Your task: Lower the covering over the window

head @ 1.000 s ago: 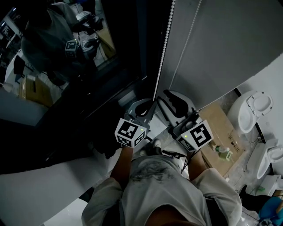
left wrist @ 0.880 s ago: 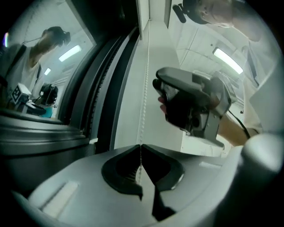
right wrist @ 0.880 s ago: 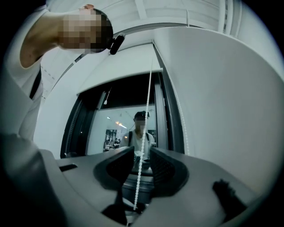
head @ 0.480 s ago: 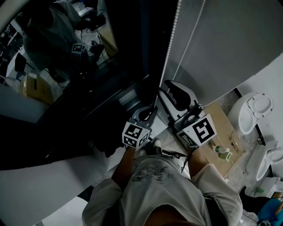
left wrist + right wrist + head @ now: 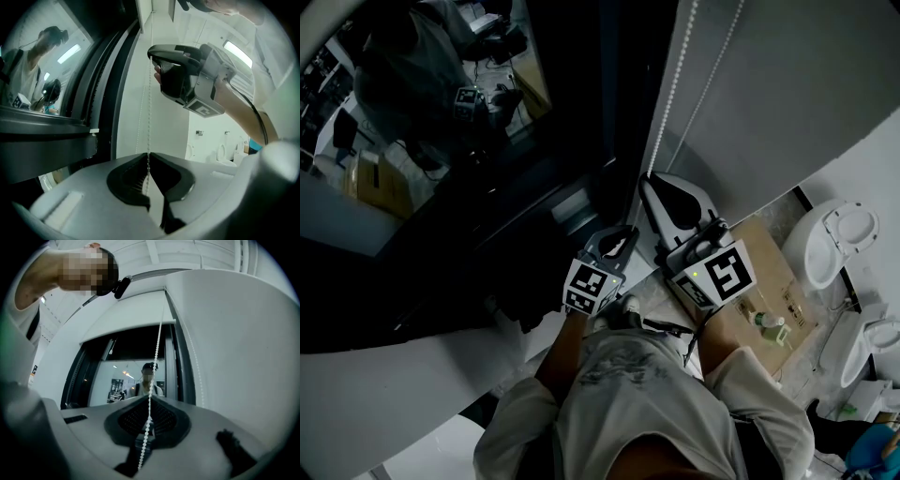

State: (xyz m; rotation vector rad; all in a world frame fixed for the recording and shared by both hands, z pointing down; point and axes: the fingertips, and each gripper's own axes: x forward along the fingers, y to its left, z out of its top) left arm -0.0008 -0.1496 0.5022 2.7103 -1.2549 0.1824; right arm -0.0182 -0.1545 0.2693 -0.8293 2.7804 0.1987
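Note:
A white bead chain point(image 5: 677, 84) hangs in two strands beside the dark window point(image 5: 441, 112), in front of grey blind fabric point(image 5: 787, 84). My left gripper point(image 5: 623, 236) is the lower one. Its tips point(image 5: 148, 156) hug the chain point(image 5: 149, 108), which runs between them, and the jaws have just been opening slightly. My right gripper point(image 5: 648, 181) sits just above it. In the left gripper view the right gripper point(image 5: 152, 57) is pinched on the same strand. In the right gripper view the chain point(image 5: 157, 348) passes through its jaws point(image 5: 150, 398) up toward the blind's bottom bar point(image 5: 126, 331).
The glass reflects a person with the grippers point(image 5: 469, 94). A white sill point(image 5: 412, 375) runs below the window. On the floor to the right are white toilet fixtures point(image 5: 839, 234), a cardboard box point(image 5: 769, 272) and a small bottle point(image 5: 773, 323).
My left gripper has come down along the chain, away from the window. The right gripper has risen a little, so its jaws now stand clearly above the left one.

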